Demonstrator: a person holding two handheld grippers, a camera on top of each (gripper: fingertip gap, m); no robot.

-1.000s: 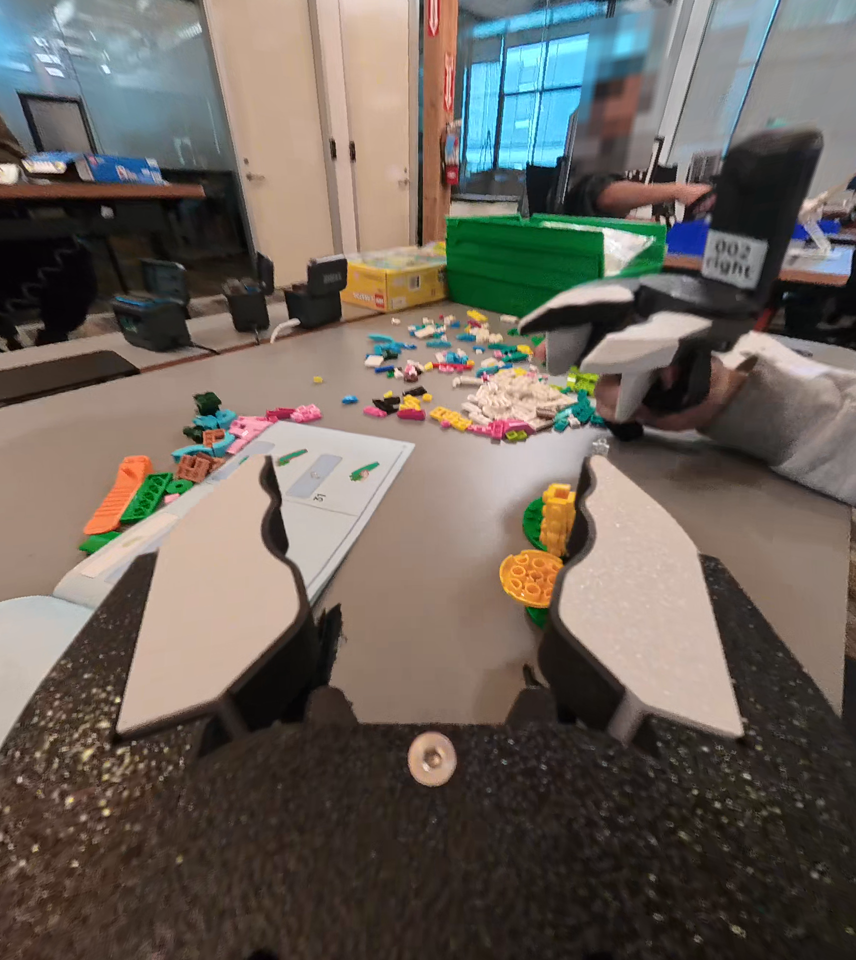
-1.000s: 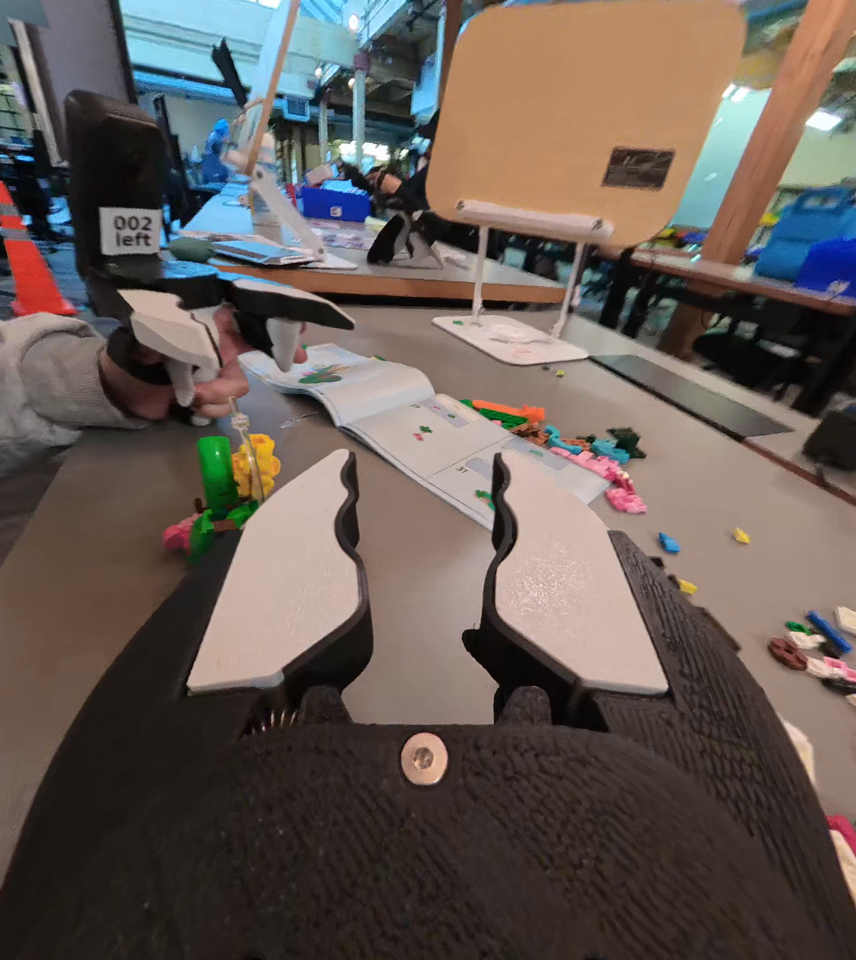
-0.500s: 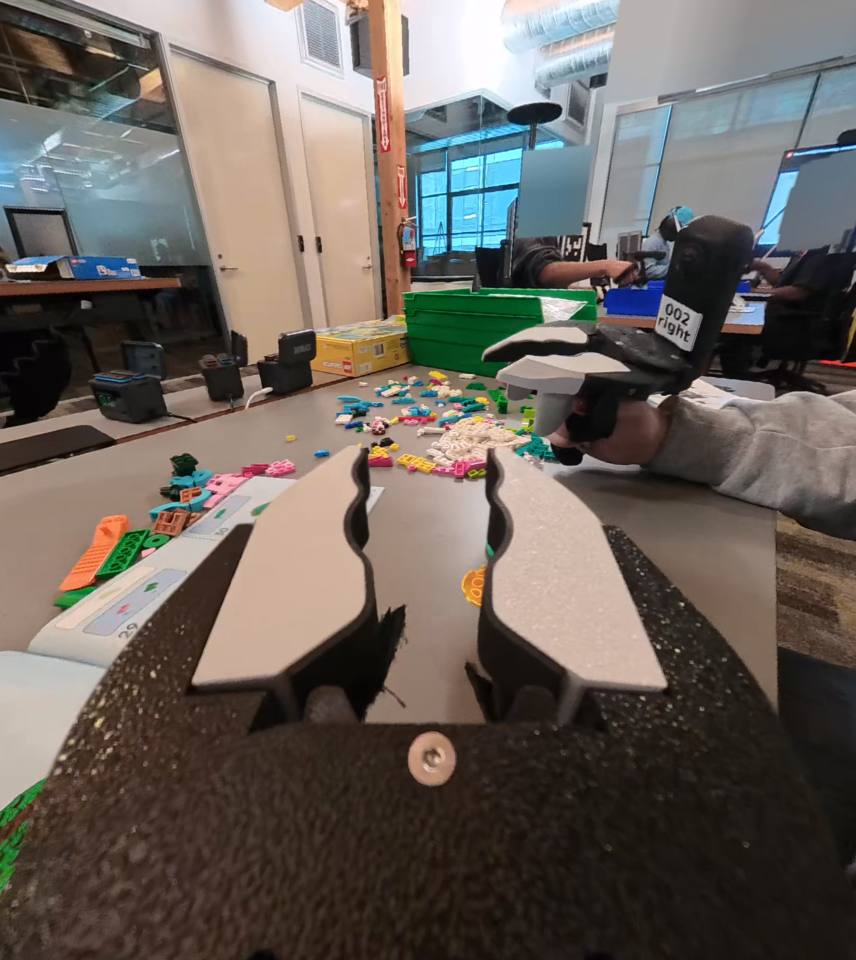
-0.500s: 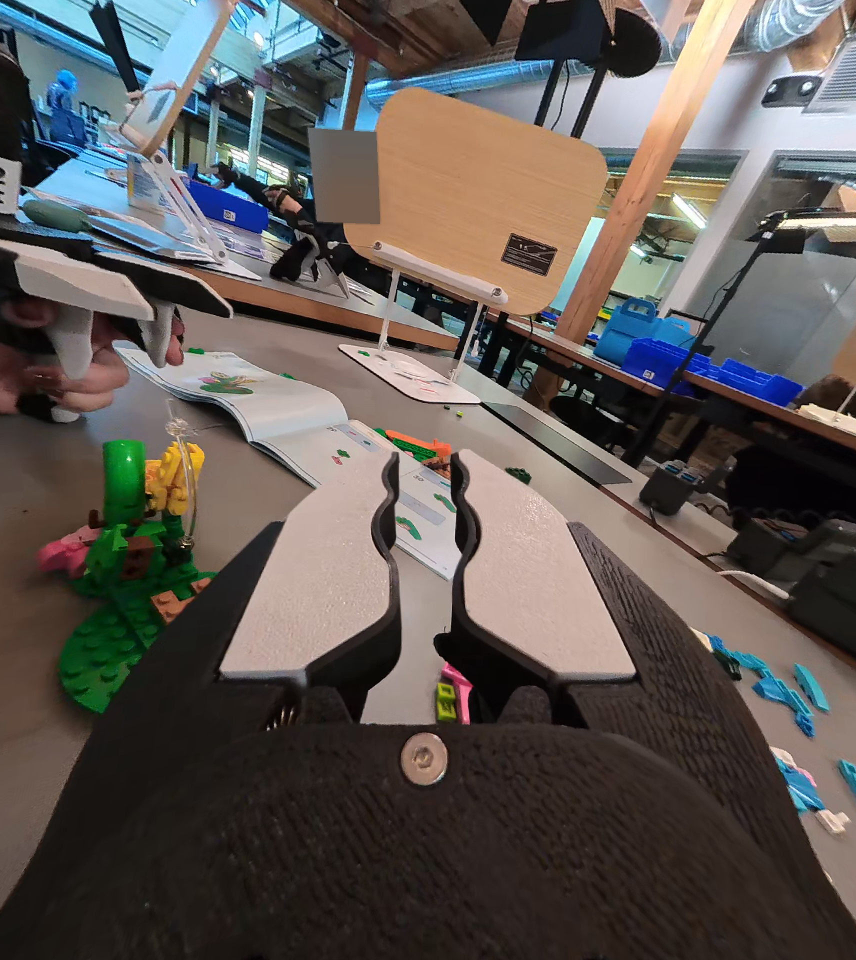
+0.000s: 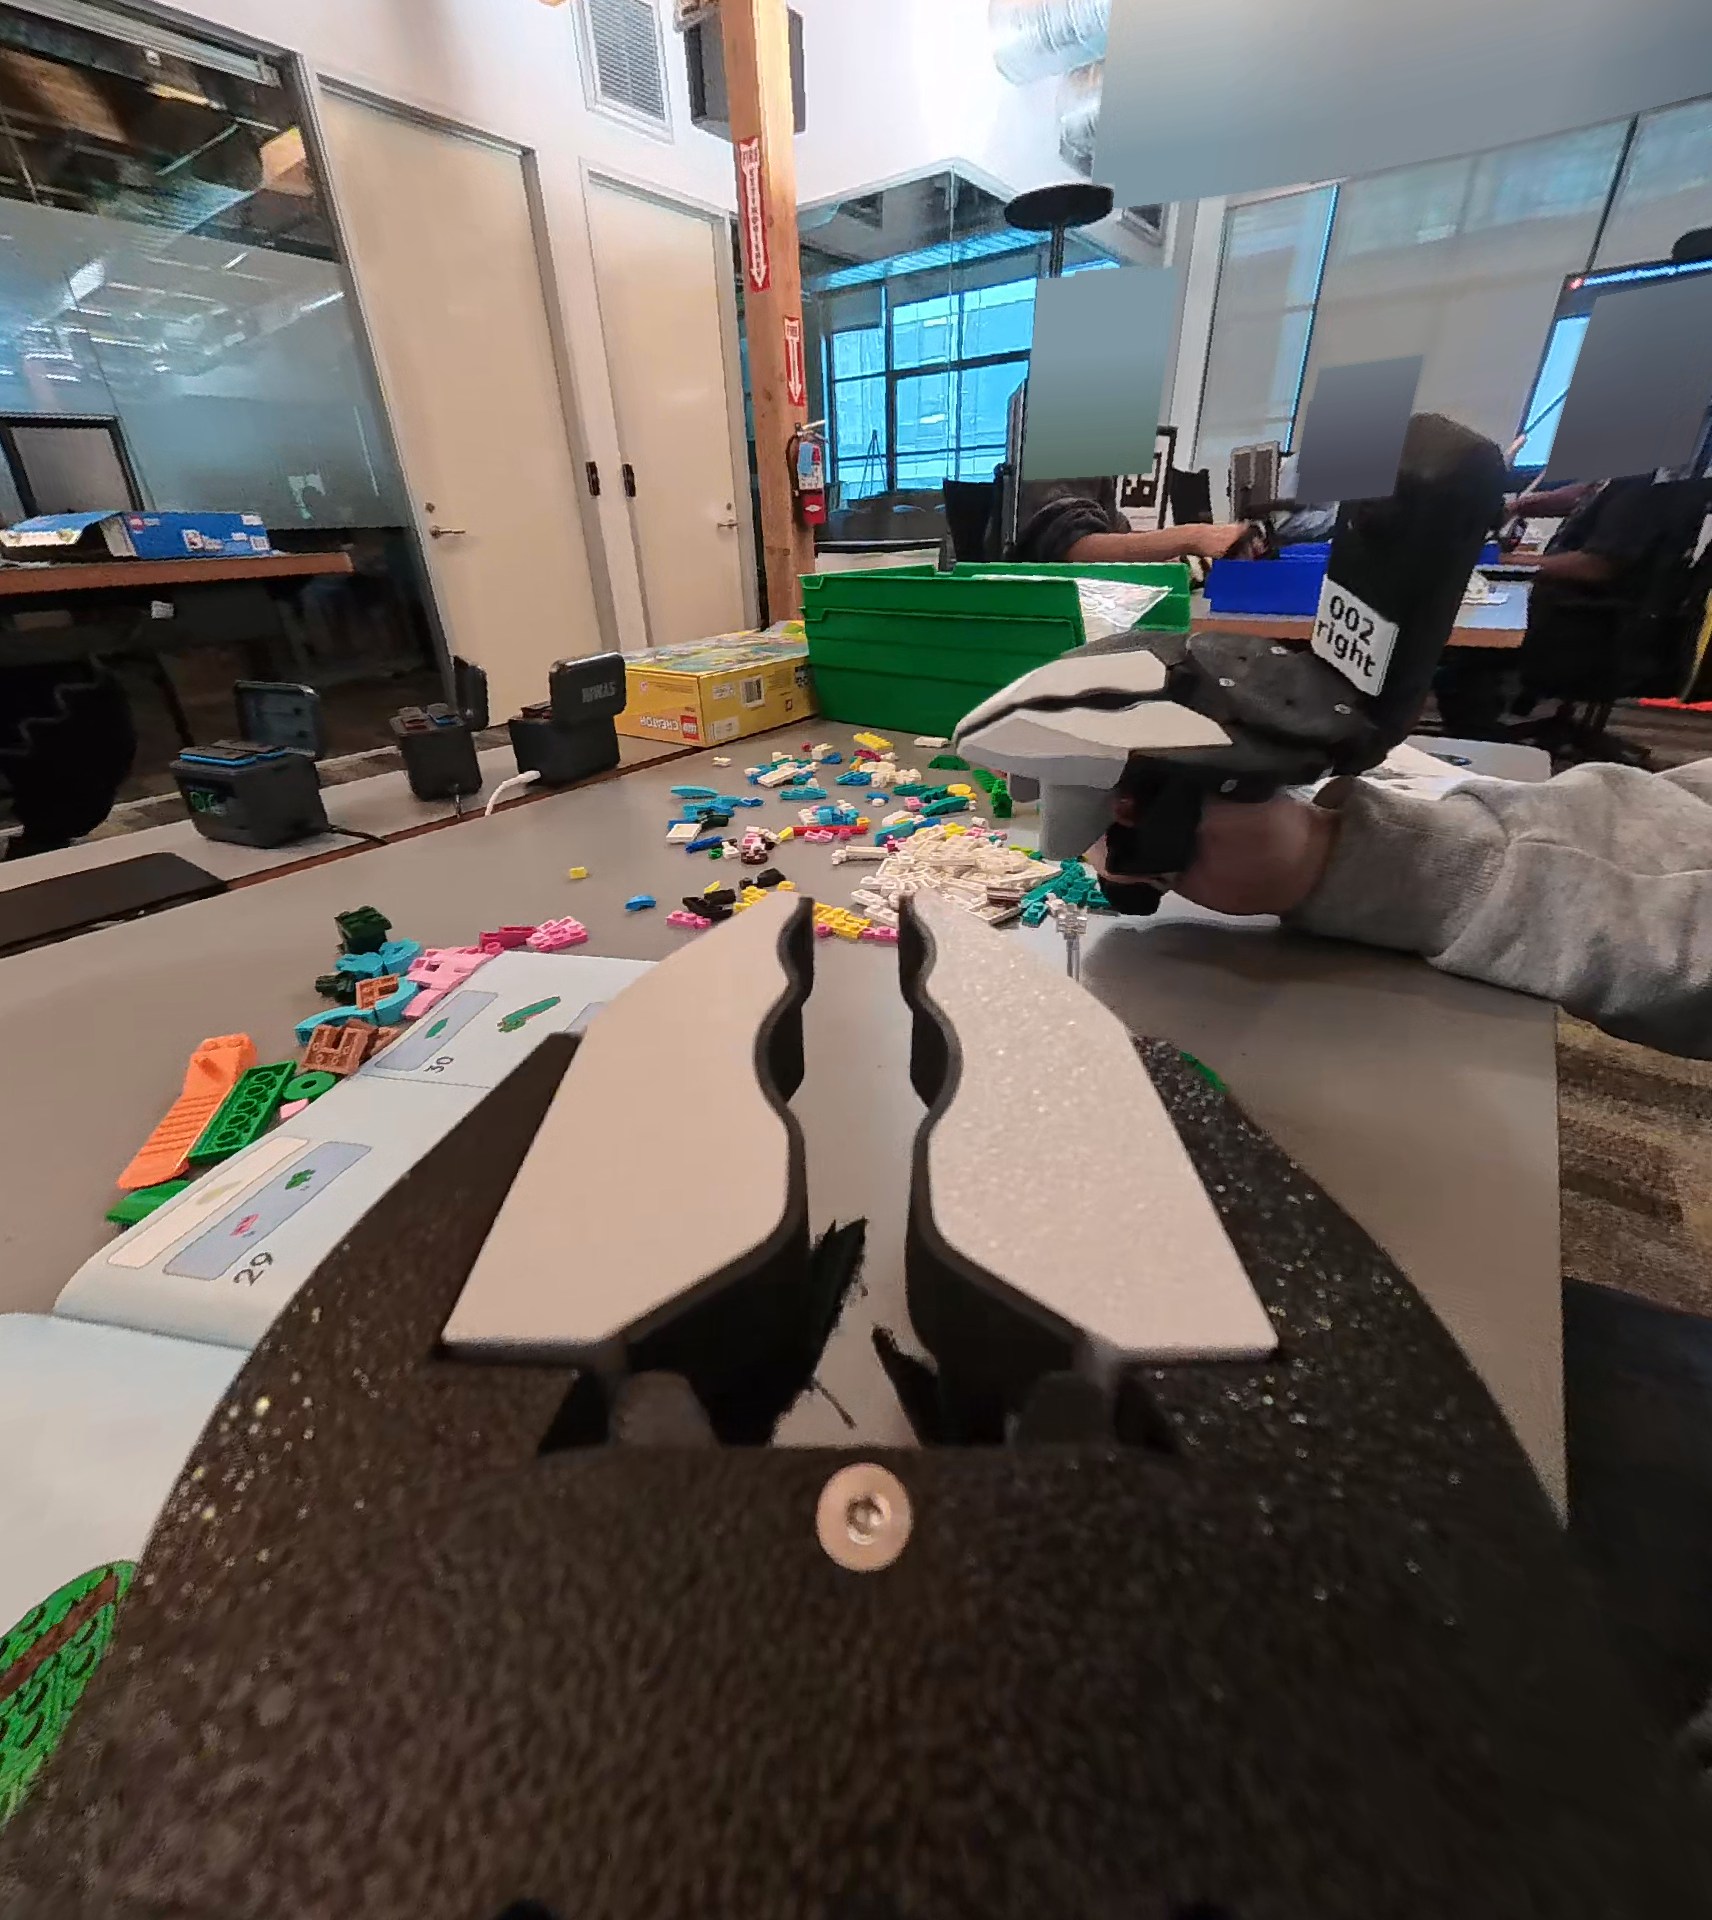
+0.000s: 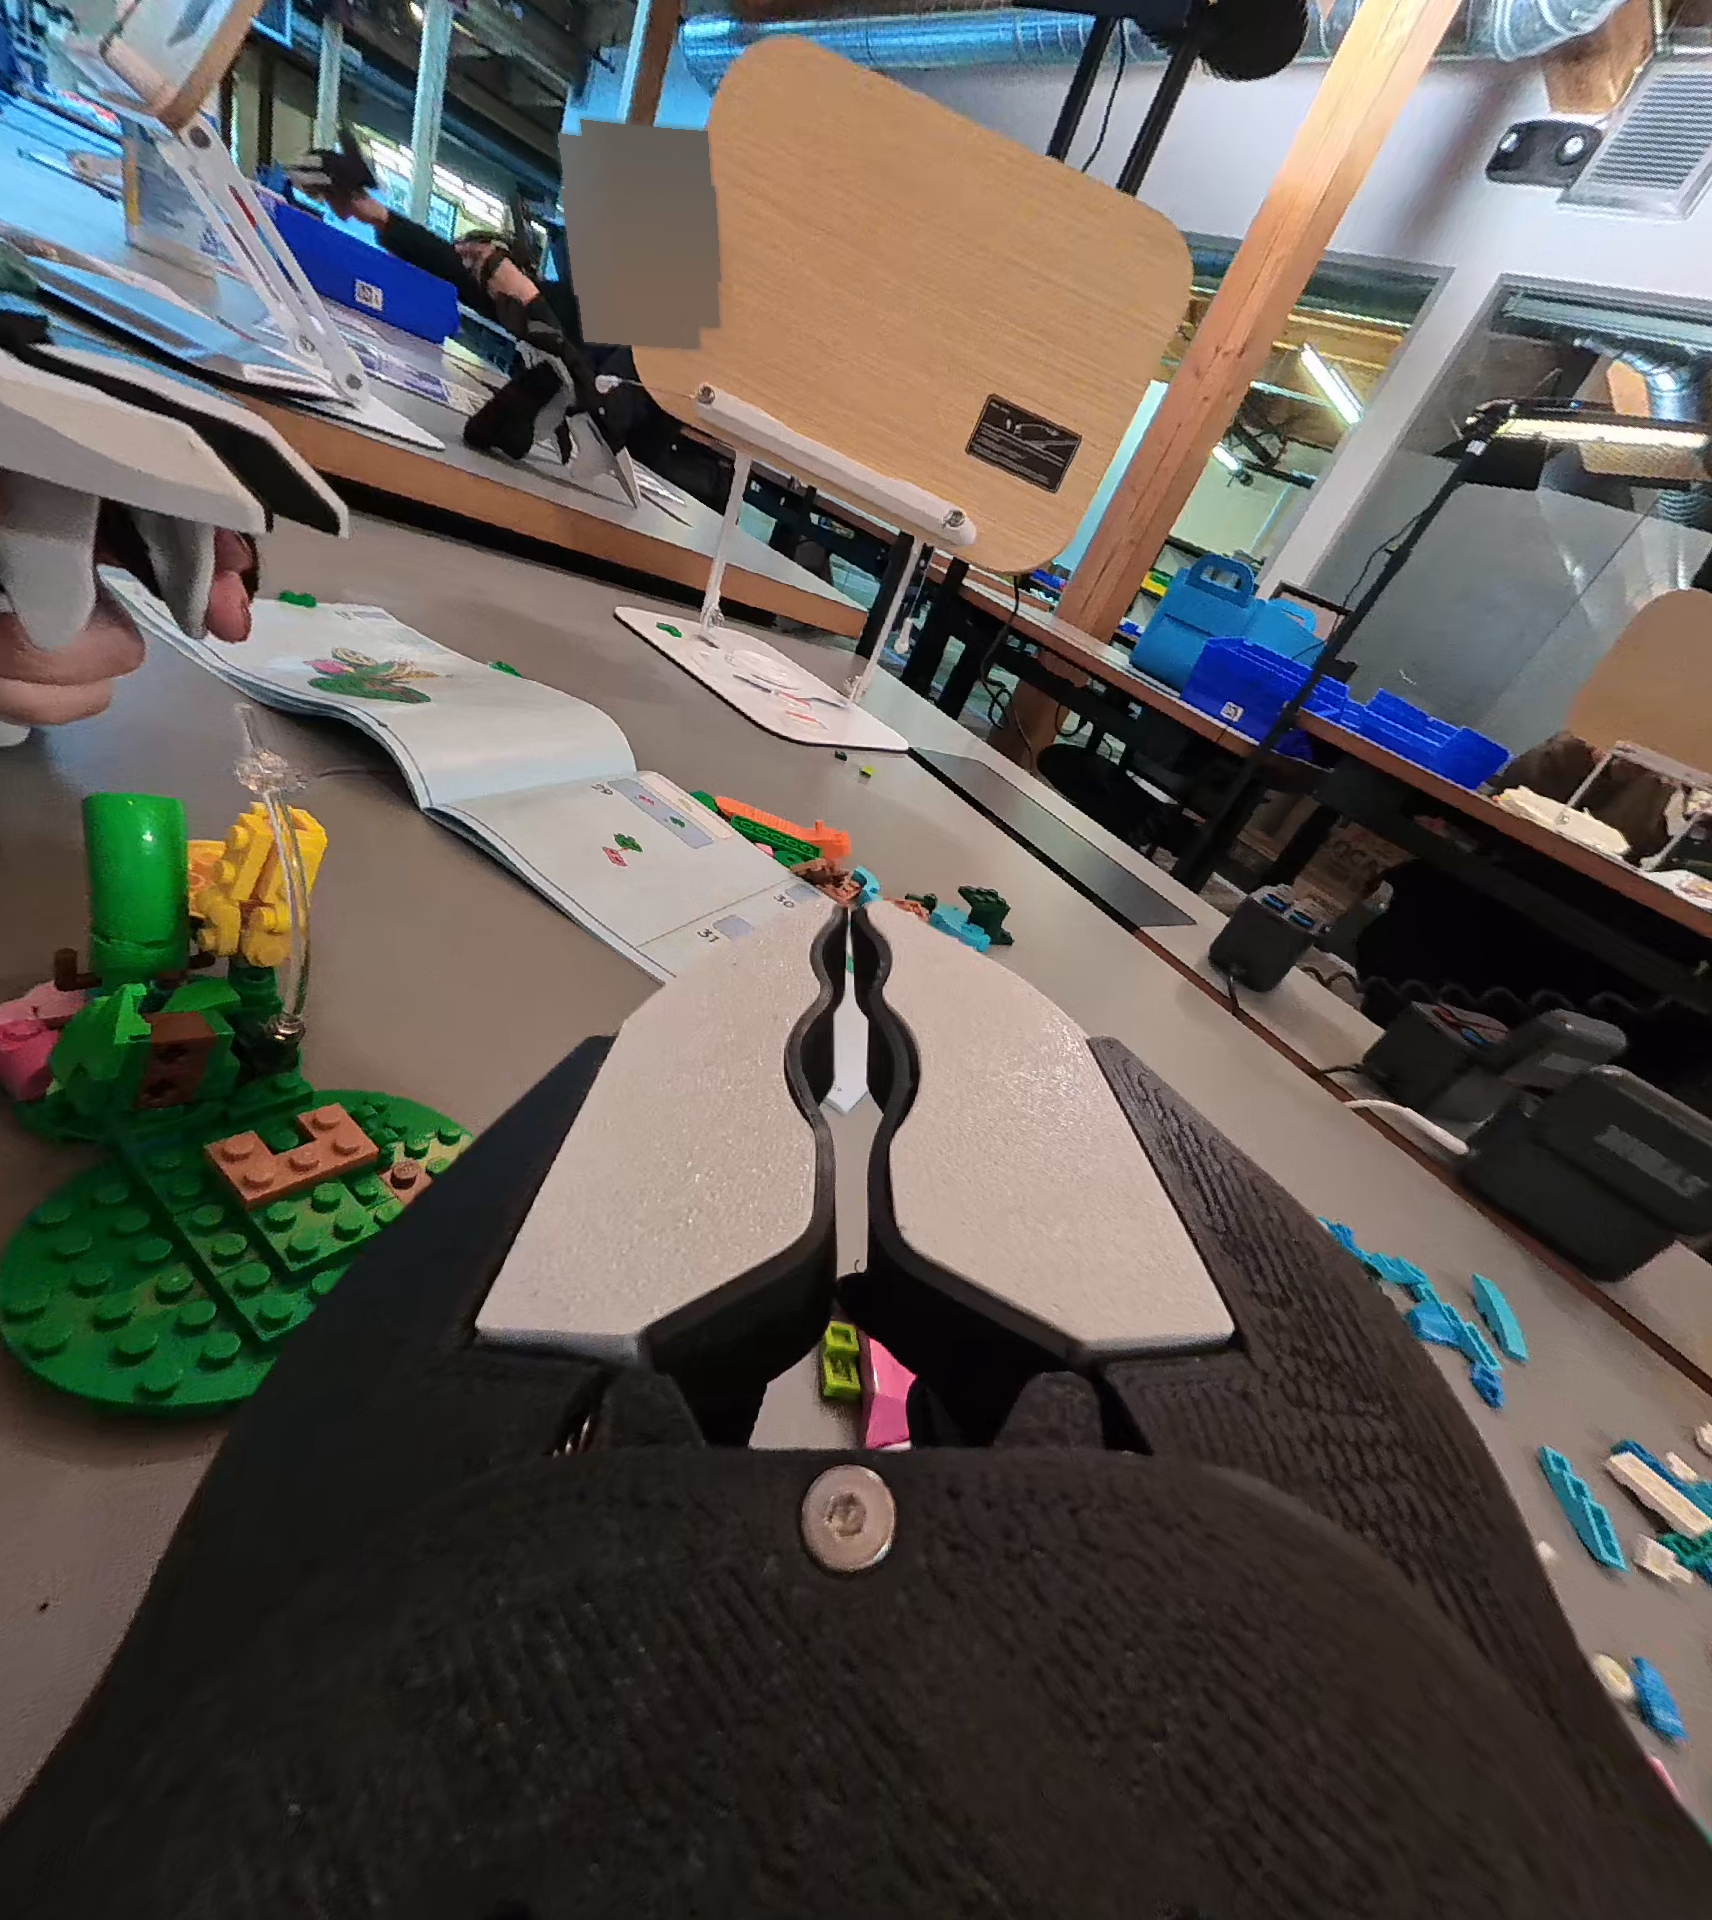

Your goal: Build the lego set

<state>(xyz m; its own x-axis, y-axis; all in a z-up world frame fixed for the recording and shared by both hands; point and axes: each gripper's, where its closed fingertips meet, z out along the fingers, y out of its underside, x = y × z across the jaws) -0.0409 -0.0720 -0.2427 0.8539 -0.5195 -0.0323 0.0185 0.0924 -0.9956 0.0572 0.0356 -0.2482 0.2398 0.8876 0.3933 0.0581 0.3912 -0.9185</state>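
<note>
Grey surface strewn with loose bricks; the brick model stands lower left. My left gripper has jaws slightly apart, bare; my right gripper has jaws together, bare. Risk: a low sweep would topple the model.

Grey table carries loose bricks, an open booklet, perhaps chargers.

Your left gripper is held low and level, its fingers a narrow gap apart with nothing between them. Your right gripper has its tips touching, bare. Your right hand grips its handle, grey sleeve behind it.
</note>
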